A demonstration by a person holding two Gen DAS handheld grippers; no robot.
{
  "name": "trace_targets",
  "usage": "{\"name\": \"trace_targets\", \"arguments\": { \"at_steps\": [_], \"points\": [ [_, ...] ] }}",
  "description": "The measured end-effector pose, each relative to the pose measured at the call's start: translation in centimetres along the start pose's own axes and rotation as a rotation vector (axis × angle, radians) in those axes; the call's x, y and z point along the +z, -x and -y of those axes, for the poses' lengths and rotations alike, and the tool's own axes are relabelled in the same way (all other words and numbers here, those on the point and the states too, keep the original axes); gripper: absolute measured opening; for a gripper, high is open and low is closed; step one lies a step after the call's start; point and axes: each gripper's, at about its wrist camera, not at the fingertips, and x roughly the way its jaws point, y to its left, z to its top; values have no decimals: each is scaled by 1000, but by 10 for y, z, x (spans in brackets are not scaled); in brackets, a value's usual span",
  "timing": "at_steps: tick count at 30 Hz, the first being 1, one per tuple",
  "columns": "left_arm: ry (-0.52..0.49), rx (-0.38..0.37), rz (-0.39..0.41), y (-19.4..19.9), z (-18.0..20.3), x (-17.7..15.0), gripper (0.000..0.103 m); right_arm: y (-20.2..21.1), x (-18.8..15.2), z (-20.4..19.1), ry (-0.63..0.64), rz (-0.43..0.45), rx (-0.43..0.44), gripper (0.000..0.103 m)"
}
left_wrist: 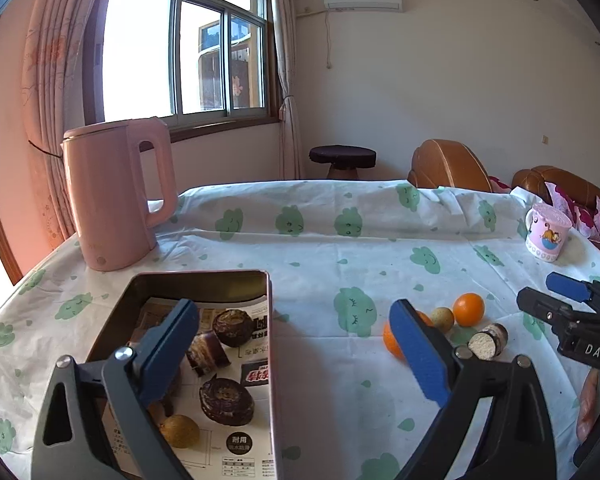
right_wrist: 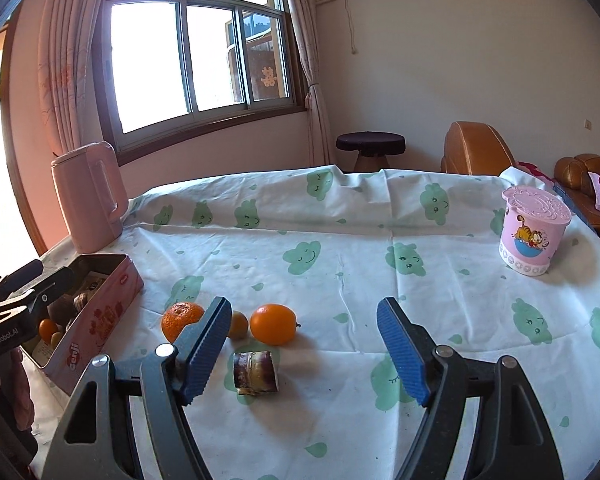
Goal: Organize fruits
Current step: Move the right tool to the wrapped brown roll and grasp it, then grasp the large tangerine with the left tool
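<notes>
left wrist: left hand-held gripper [left_wrist: 300, 344] released, over tin [left_wrist: 269, 360] holding dark fruits [left_wrist: 228, 401] | right wrist: right hand-held gripper [right_wrist: 304, 350] released, sugarcane piece [right_wrist: 256, 372] between its fingers, oranges [right_wrist: 273, 324] just beyond

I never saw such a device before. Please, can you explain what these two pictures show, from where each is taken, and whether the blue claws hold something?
A person holds two hand tools with blue-padded fingers; each carries a camera. One picture looks along the left gripper, above a pink tin with fruit in it. The other looks along the right gripper. On the tablecloth lie two oranges, a small round fruit and a sugarcane piece. A kettle and a cup stand farther back. Both grippers are open, holding nothing.
</notes>
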Motion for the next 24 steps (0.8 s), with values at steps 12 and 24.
{"name": "trace_targets", "arguments": {
  "at_steps": [12,24],
  "points": [
    [-31,-19,-54,-16,21,-8,98,-49,-18,-27,85,-240,52,54],
    [-75,-84,-109,-37,54,-6,98,-30,-15,-6,11,-129,-20,31]
  ]
}}
